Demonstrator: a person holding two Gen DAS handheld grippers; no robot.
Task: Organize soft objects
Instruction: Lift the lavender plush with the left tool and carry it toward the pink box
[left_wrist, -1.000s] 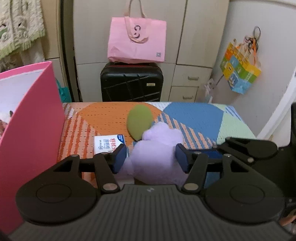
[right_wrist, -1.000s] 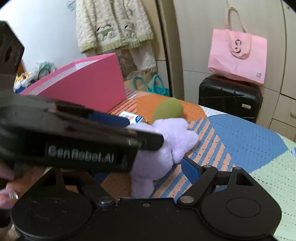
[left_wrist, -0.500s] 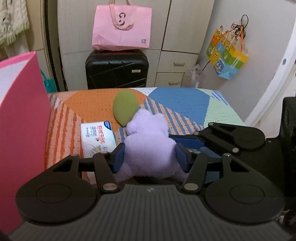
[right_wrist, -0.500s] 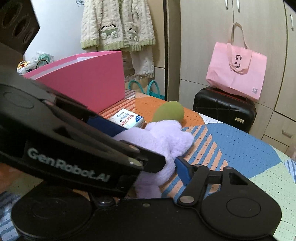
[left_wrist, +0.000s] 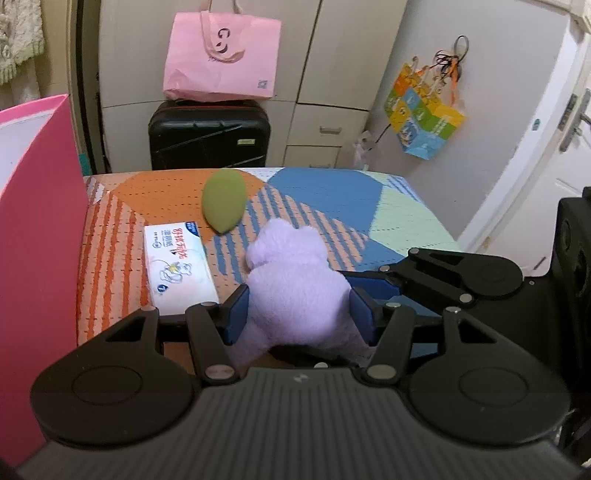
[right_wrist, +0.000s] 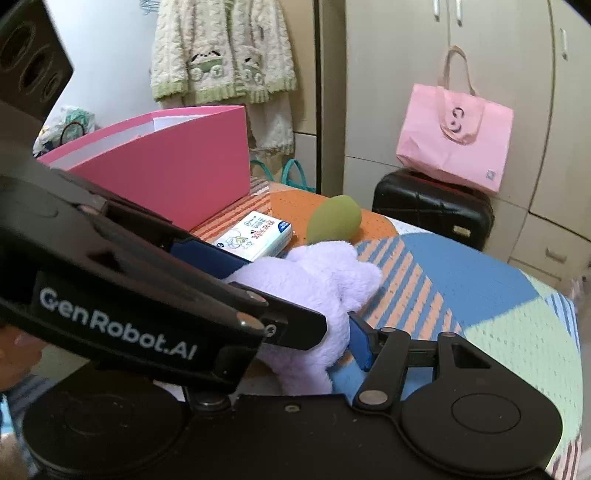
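A purple plush toy (left_wrist: 299, 288) is held between the blue pads of my left gripper (left_wrist: 300, 314), lifted above the patterned table. It also shows in the right wrist view (right_wrist: 317, 291), where the left gripper crosses in front. My right gripper (right_wrist: 295, 332) sits beside the toy; its right pad (right_wrist: 360, 347) touches the plush, its left finger is hidden. A green egg-shaped sponge (left_wrist: 223, 201) and a white tissue pack (left_wrist: 177, 264) lie on the table beyond. A pink box (right_wrist: 166, 166) stands at the left.
A black suitcase (left_wrist: 208, 134) with a pink tote bag (left_wrist: 221, 55) on it stands behind the table. A colourful bag (left_wrist: 423, 118) hangs on the right wall. A knit cardigan (right_wrist: 221, 51) hangs by the wardrobe.
Both grippers have risen and pulled back with the purple toy; the sponge and tissue pack now show fully beyond it.
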